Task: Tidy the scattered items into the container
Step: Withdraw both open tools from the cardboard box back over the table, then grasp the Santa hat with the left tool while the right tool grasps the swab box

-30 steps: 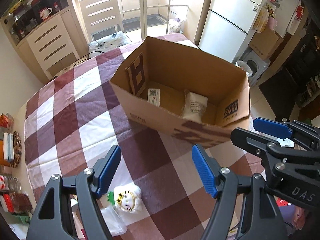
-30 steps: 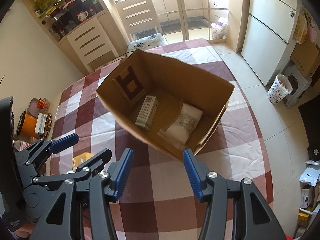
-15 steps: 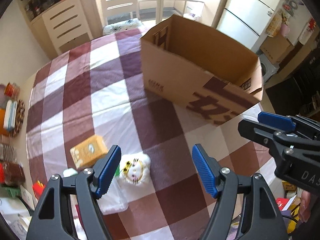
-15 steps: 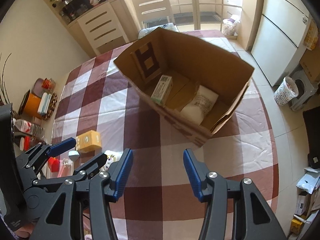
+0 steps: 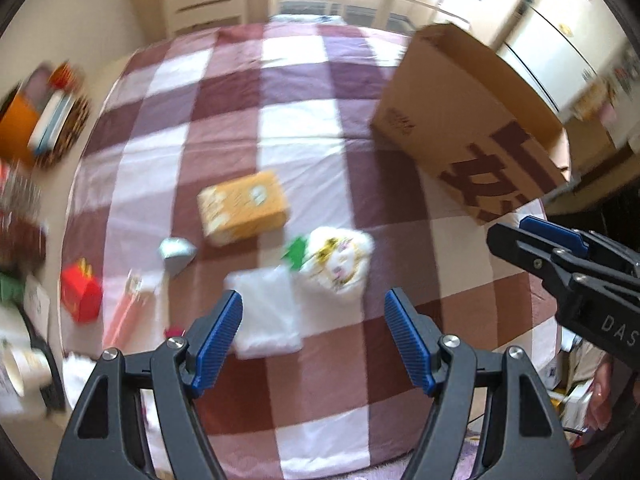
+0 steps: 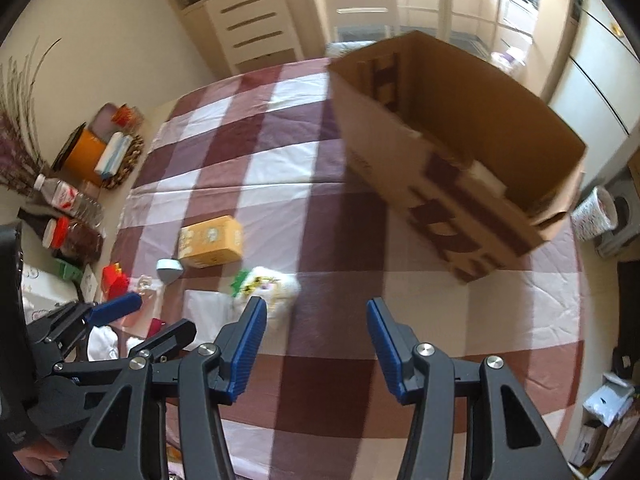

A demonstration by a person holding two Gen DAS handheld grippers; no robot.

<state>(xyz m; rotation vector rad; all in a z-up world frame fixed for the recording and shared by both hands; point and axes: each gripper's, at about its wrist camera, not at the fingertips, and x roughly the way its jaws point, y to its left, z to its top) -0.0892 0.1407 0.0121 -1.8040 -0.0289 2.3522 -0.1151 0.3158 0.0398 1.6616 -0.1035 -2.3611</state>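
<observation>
The tabletop with its red and white checked cloth fills most of both views. The big cardboard box sits at the upper right of each frame. A second ago the box was in the middle of both views; now both cameras have swung off to the left, and the loose things lie right in front. I think this means the hands are done at the box and are going for the next thing to pick up. The yellow box lies in the middle of the left view, with the white plush toy just to its lower right and a flat white packet beside the toy. A small grey thing and a red carton lie at the lower left. The left tongs are wide apart and hold nothing. The right tongs are apart too, and nothing is between them. The right view looks down into the box and shows something pale inside; the left view sees only its outer wall. The left view is blurry; the right one is sharper.
</observation>
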